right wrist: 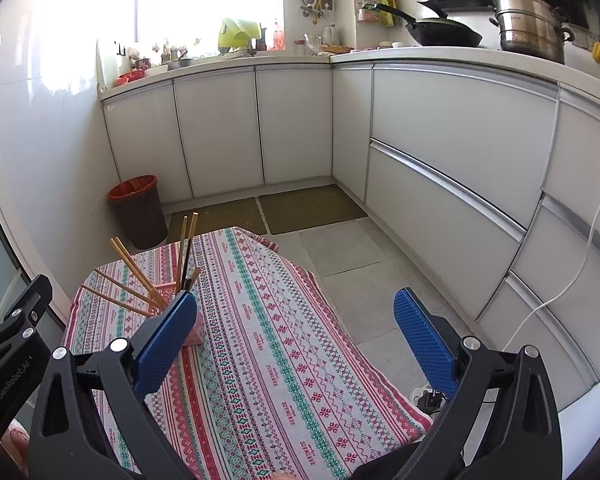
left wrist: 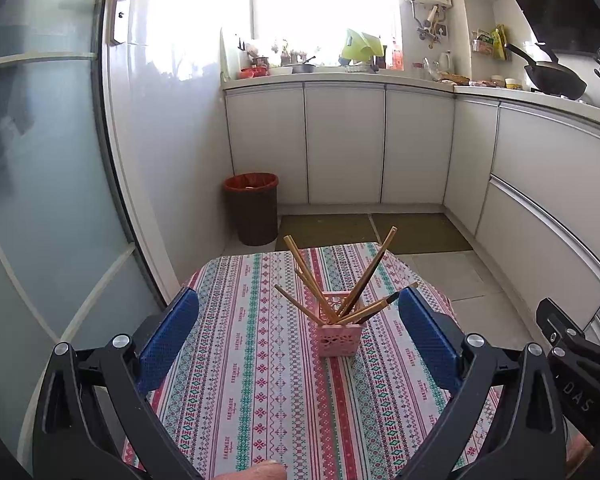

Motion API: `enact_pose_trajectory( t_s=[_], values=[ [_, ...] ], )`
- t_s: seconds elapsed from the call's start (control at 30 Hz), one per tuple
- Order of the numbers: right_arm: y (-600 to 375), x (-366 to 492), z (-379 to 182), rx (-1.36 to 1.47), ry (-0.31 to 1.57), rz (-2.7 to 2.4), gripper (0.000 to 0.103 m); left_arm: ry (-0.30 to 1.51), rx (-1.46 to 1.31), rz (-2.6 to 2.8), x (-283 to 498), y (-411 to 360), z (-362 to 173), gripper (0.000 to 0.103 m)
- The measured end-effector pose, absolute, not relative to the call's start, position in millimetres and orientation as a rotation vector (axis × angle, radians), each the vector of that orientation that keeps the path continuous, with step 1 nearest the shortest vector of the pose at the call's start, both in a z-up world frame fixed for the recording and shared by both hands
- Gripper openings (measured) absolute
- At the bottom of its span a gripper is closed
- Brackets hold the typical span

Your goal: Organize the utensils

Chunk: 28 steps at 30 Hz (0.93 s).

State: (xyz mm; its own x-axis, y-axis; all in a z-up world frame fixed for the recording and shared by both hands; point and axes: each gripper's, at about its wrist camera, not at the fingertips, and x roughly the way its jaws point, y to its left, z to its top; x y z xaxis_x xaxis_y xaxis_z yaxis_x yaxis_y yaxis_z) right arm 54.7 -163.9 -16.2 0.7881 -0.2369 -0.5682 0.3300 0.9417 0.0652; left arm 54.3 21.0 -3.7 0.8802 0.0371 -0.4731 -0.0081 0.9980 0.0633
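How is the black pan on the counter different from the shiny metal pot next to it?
The black pan is dark, low and wide, while the steel pot is shiny, tall and stacked in tiers. The pan has one long handle pointing up and left; the pot has short side handles. The pan looks open on top; the pot looks lidded. Both sit on the white counter along the right wall.

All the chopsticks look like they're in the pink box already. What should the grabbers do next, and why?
Probably just tidy: the left gripper, open and empty, could ease forward and nudge the splayed chopsticks upright in the pink holder. None lie loose on the tablecloth, and the right gripper is open and empty too.
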Motion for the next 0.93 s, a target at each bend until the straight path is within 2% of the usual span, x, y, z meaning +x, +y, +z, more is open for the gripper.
enact_pose_trajectory(
  t_s=[0.33,0.6,0.63,0.7,0.93],
  values=[
    [-163.7,55.9,-18.9,0.165,0.601,-0.302,0.096,0.491,0.05,0.027,53.8,22.9,-4.6,0.096],
    [-164.5,57.0,-21.7,0.181,0.614,-0.304,0.096,0.43,0.096,-0.001,47.2,17.0,-1.3,0.089],
    [-164.5,56.2,-20.8,0.177,0.606,-0.31,0.096,0.434,0.095,0.005,47.6,17.4,-2.1,0.089],
    [-164.0,55.1,-19.3,0.172,0.595,-0.316,0.096,0.441,0.077,0.014,47.9,19.7,-3.0,0.096],
    [-165.0,55.4,-17.9,0.169,0.588,-0.321,0.096,0.464,0.076,0.006,47.8,17.6,-1.7,0.096]
  ],
)
